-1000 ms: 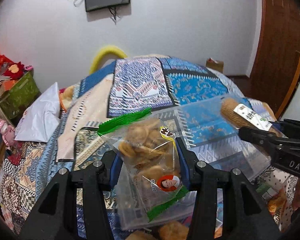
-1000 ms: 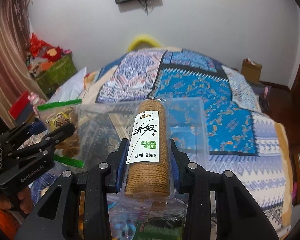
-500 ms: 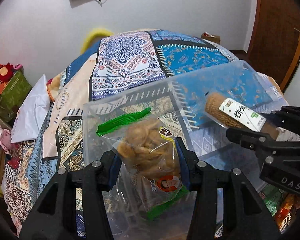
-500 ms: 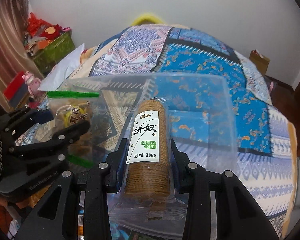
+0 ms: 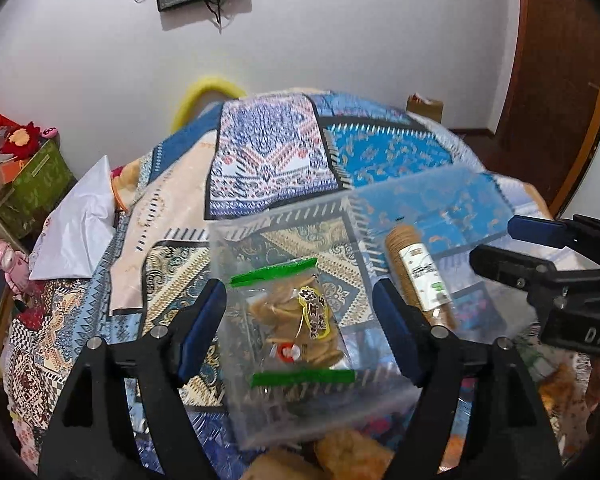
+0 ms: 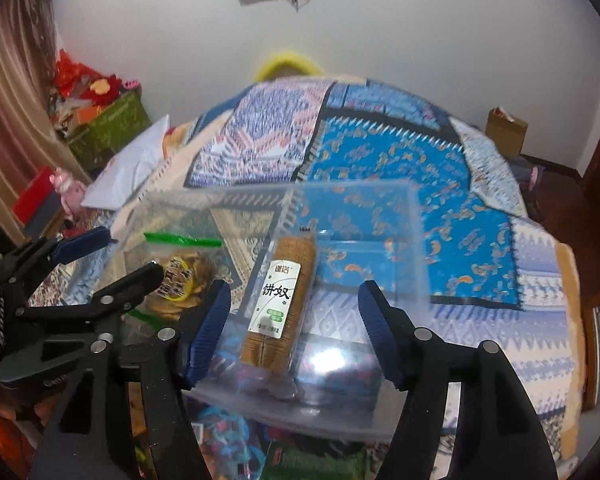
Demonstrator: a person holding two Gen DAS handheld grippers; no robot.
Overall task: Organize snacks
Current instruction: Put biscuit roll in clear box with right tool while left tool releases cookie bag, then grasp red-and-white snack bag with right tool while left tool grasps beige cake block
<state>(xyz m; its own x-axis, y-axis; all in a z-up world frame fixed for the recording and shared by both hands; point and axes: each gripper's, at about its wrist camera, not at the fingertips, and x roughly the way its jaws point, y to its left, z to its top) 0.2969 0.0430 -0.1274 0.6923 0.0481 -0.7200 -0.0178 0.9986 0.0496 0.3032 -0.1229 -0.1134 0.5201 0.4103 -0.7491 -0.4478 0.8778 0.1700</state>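
A clear plastic bin (image 5: 440,196) (image 6: 416,240) stands on the patchwork quilt in front of both grippers. Inside it on the left lies a clear cracker bag with green seals (image 5: 296,320) (image 6: 180,276). To its right is a brown biscuit roll with a white label (image 5: 418,276) (image 6: 278,304). My left gripper (image 5: 300,320) is opening above the bag, with its blue pads clear of it on both sides. The right gripper (image 6: 294,326) is opening too, and the roll rests between its pads untouched. Each gripper shows in the other's view (image 5: 500,246) (image 6: 114,254).
More snack packets (image 5: 352,456) (image 6: 228,436) lie at the near edge below the bin. A white bag (image 5: 80,224) and a green box of red items (image 5: 32,184) sit to the left. A brown door (image 5: 560,80) stands right, and a cardboard box (image 6: 506,128) is past the bed.
Both grippers have opened and let go: the cracker bag and the biscuit roll have dropped into the bin. Both hands dipped toward the bin, then pulled back again.
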